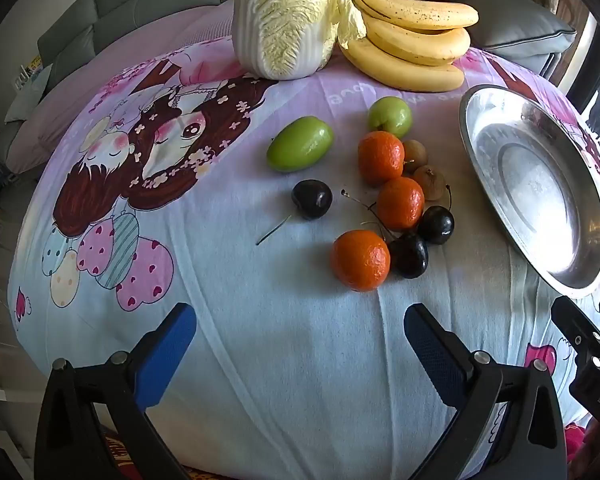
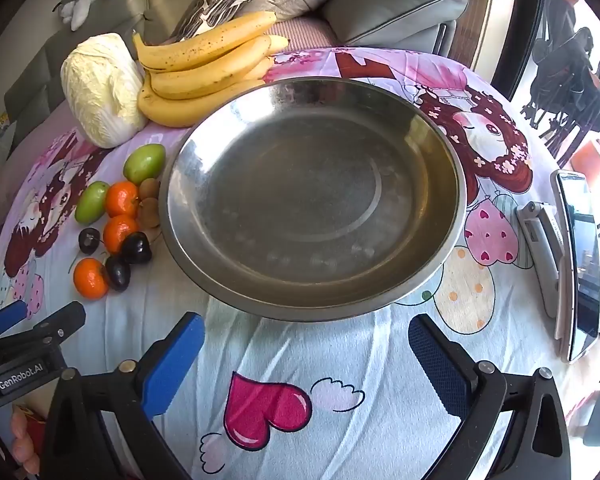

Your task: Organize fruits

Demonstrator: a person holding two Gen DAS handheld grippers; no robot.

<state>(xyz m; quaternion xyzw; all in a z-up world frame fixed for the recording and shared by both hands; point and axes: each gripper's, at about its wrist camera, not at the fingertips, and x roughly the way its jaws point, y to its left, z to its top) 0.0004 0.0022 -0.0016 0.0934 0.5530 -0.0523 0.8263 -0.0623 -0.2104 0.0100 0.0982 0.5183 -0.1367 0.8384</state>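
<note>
Tabletop (image 1: 284,360) under a cartoon-print cloth. Left tongs (image 1: 298,344) spread wide, nothing between the blue pads, poised over bare cloth just short of the fruit cluster. Right tongs (image 2: 306,354) likewise spread wide and empty, aimed at the near rim of the steel bowl (image 2: 440,152), not touching it. Bowl holds nothing. Fruit lies loose on the cloth left of the bowl: three tangerines (image 1: 381,157) in a rough line, the nearest one (image 1: 361,260) touching a dark cherry (image 1: 409,255); a second cherry (image 1: 436,225) just beside the middle tangerine; a third cherry (image 1: 312,199) apart to the left, its stem trailing on the cloth. Two green fruits (image 1: 300,143) sit behind the tangerines, two small brown fruits (image 1: 430,182) between tangerines and bowl. Bananas (image 1: 412,40) and a cabbage (image 1: 288,20) at the far edge, touching each other. Phone (image 2: 580,260) on a stand right of the bowl.
</note>
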